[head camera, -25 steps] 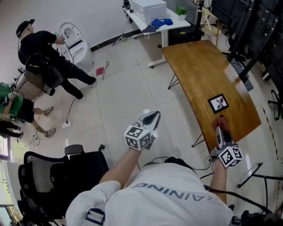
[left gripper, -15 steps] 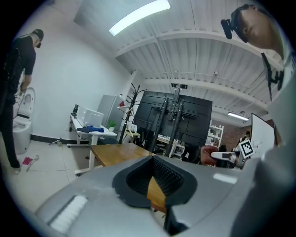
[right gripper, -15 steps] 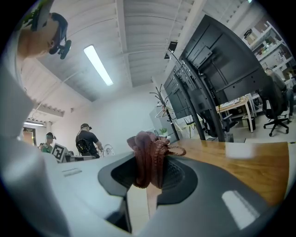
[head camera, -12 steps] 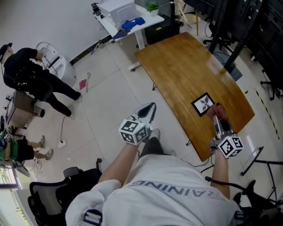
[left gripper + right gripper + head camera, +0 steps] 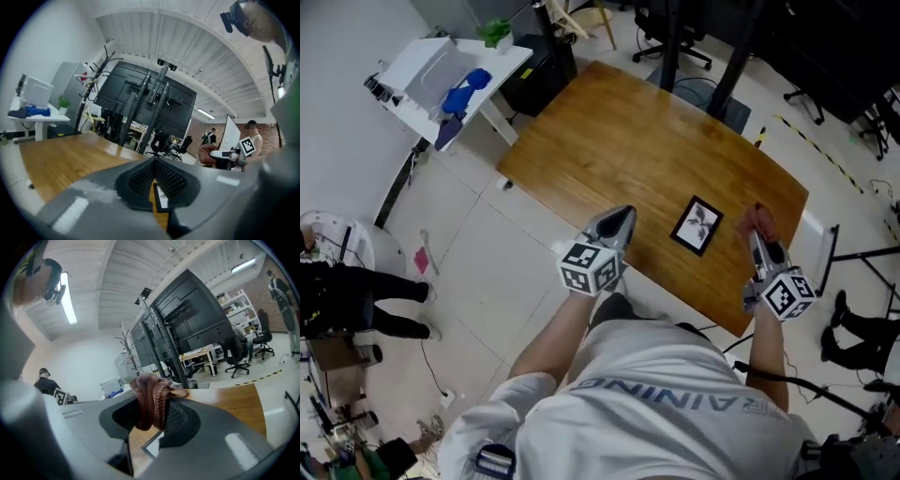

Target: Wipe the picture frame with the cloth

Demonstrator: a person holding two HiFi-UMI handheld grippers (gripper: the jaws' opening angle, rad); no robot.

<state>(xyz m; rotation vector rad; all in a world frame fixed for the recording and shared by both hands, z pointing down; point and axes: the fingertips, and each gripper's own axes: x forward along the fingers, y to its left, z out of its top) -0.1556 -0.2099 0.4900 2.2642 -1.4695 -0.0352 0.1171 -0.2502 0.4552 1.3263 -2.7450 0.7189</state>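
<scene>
A small black picture frame (image 5: pixel 696 226) with a plant print lies flat on the wooden table (image 5: pixel 619 131), near its front edge. My right gripper (image 5: pixel 757 228) hovers just right of the frame, shut on a reddish-brown cloth (image 5: pixel 151 399) that bunches out between its jaws. The cloth (image 5: pixel 757 222) shows as a pink lump at the gripper's tip. My left gripper (image 5: pixel 619 225) is shut and empty, at the table's front edge, left of the frame. A corner of the frame (image 5: pixel 159 199) shows below its closed jaws, and another corner of the frame (image 5: pixel 152 446) under the right jaws.
A white desk (image 5: pixel 441 80) with a blue object (image 5: pixel 461 91) stands at the far left. Black stands and office chairs (image 5: pixel 675 28) crowd behind the table. A person (image 5: pixel 356 295) is on the floor at left. A tripod leg (image 5: pixel 830 253) rises right of the table.
The head view has swung so the table now sits centred. Both grippers have come closer to the frame, the left one reaching the table's front edge. The right keeps hold of the cloth.
</scene>
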